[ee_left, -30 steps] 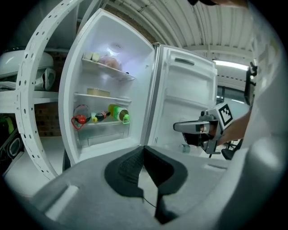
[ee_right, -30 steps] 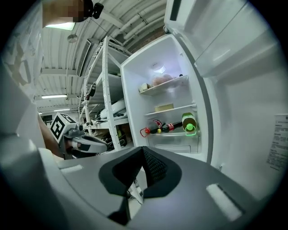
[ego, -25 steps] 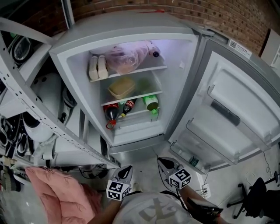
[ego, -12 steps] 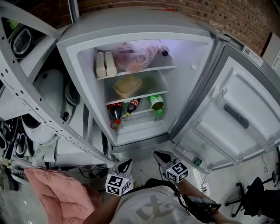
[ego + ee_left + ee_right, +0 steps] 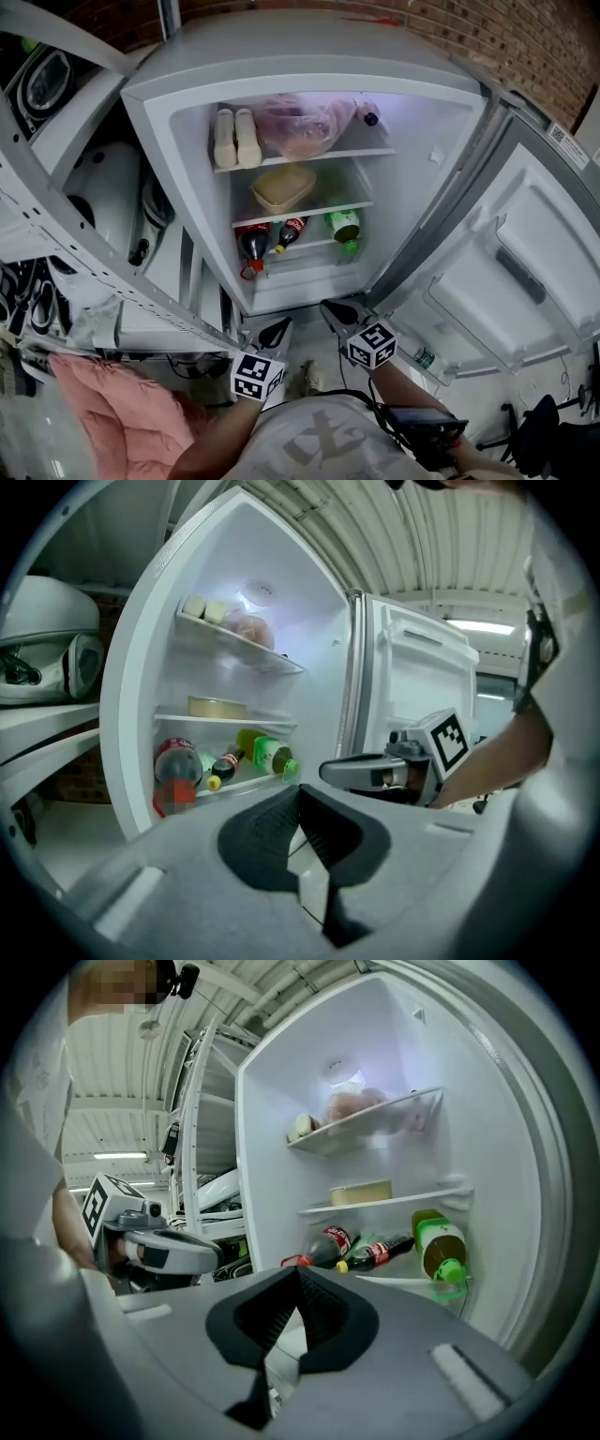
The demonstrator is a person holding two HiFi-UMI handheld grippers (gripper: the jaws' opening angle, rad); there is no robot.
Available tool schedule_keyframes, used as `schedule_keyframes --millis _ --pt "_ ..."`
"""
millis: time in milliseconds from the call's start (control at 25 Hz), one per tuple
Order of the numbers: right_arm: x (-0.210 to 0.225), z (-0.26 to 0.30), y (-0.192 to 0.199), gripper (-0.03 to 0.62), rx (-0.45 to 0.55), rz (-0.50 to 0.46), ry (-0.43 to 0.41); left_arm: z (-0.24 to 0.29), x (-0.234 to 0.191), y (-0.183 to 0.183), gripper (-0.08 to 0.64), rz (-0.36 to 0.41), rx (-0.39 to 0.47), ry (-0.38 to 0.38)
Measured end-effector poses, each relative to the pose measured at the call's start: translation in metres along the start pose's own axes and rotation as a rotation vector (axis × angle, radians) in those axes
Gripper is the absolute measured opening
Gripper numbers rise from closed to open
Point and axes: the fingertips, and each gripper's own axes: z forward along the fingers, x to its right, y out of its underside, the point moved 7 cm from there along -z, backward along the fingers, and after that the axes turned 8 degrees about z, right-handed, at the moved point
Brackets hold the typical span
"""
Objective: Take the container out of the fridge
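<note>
Shallow tan lidded plastic container (image 5: pixel 283 187): we judge it light, stiff, slick; clasp opposite sides; left claw (image 5: pixel 275 330), right claw (image 5: pixel 332 308) pressed together, empty.

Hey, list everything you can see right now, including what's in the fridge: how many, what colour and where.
fridge: one, grey outside and white inside, centre, standing open
fridge door: one, white inner side, swung open at right
container: one, tan, middle shelf
small bottles: two, cream, top shelf, left side
plastic bag: one, pinkish, top shelf, right of the small bottles
cola bottles: two, dark with red labels, lying on the lower shelf, left side
green bottle: one, green, lying on the lower shelf, right side
metal rack: one, grey, left of the fridge
padded cloth: one, pink, bottom left
brick wall: one, red-brown, behind the fridge
left gripper: one, grey, shut and empty, below the fridge
right gripper: one, grey, shut and empty, beside the left gripper
</note>
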Motion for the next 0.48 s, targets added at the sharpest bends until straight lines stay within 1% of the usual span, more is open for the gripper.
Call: schedule_keyframes --millis 120,280,360,480 --pt "0.014 0.018 -0.018 0.008 0.019 0.001 0.007 0.02 -0.012 -0.016 0.002 -0.02 0.017 -0.016" --pt "0.033 0.04 -0.047 0.008 0.064 0.013 0.03 0.045 -0.03 -0.041 0.003 -0.021 0.034 -0.06" --pt "0.046 0.049 -0.063 0.008 0.1 0.055 0.043 0.056 -0.041 -0.053 0.003 -0.015 0.047 -0.1" --pt "0.067 0.062 -0.088 0.008 0.16 0.126 0.063 0.072 -0.056 -0.068 0.003 0.028 0.056 -0.157"
